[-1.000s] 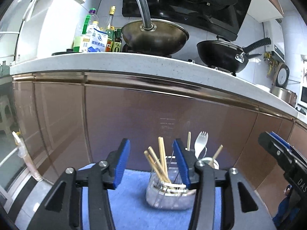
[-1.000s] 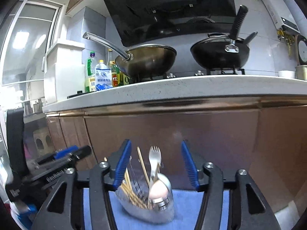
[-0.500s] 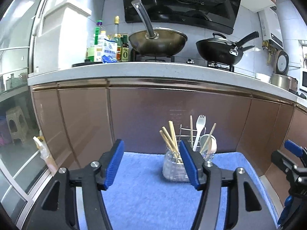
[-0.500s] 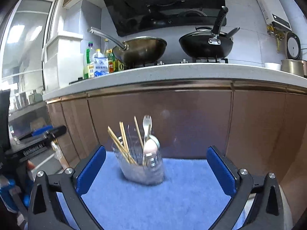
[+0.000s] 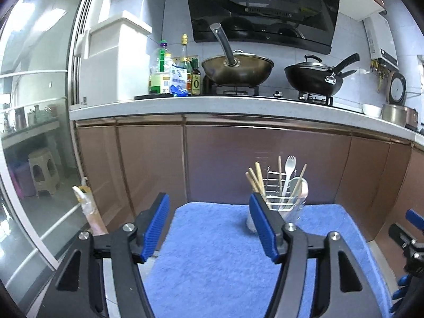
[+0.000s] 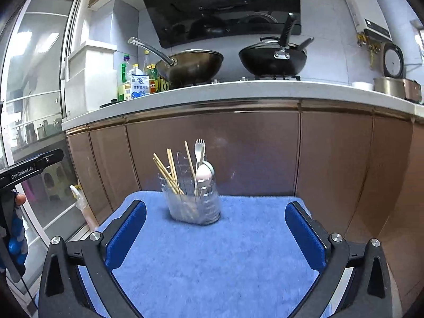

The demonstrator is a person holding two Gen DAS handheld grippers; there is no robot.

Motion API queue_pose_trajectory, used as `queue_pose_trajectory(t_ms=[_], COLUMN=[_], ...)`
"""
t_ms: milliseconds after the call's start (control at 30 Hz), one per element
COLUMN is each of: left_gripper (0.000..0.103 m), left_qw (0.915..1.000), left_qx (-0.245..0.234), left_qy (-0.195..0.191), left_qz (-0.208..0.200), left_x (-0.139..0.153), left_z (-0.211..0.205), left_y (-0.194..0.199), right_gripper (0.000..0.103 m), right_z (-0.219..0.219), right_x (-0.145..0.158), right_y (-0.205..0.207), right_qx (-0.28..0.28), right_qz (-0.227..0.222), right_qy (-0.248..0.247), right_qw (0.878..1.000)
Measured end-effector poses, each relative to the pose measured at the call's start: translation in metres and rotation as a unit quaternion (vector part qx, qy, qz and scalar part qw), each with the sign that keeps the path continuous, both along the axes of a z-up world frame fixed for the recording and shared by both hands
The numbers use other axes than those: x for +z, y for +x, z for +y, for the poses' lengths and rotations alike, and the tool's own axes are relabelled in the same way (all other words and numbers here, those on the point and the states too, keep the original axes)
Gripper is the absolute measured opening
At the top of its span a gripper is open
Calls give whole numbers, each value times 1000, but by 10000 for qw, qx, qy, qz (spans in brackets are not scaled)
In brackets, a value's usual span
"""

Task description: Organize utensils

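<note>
Brown cabinet fronts [image 6: 212, 153] straight ahead of gripper, white counter [image 6: 238, 92] above with two woks on stove, black hood [image 6: 220, 5] overhead. Glass door [image 5: 34, 132] left, daylight.

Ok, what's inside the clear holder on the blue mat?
The clear holder holds wooden chopsticks, a metal fork and spoons, all standing upright. The ribbed wall blurs their lower ends.
</note>
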State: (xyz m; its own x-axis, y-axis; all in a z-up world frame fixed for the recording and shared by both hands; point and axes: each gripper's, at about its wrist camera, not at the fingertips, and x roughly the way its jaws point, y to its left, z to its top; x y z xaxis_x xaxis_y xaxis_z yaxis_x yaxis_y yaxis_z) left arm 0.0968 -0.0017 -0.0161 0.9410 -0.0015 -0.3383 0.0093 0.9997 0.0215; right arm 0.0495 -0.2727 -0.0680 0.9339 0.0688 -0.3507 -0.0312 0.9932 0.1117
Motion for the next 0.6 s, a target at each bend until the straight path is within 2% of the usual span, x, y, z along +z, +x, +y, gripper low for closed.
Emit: queue_pose_trajectory(t_ms=[133, 433, 600], left_gripper=[61, 63, 63], left_qw=[9999, 9985, 9950], left_qx=[82, 460, 860], left_qy=[65, 293, 500], left_qz=[51, 37, -31], left_x=[-4, -10, -12], left_z=[6, 17, 26], left_y=[-14, -34, -39], right_gripper=[103, 103, 103], right_z=[-5, -17, -27], right_x=[0, 12, 13], right_y=[-14, -44, -53], right_qx=[-35, -395, -742], right_qz=[128, -24, -31], right_qy=[98, -32, -97], right_qw=[9999, 9992, 9972])
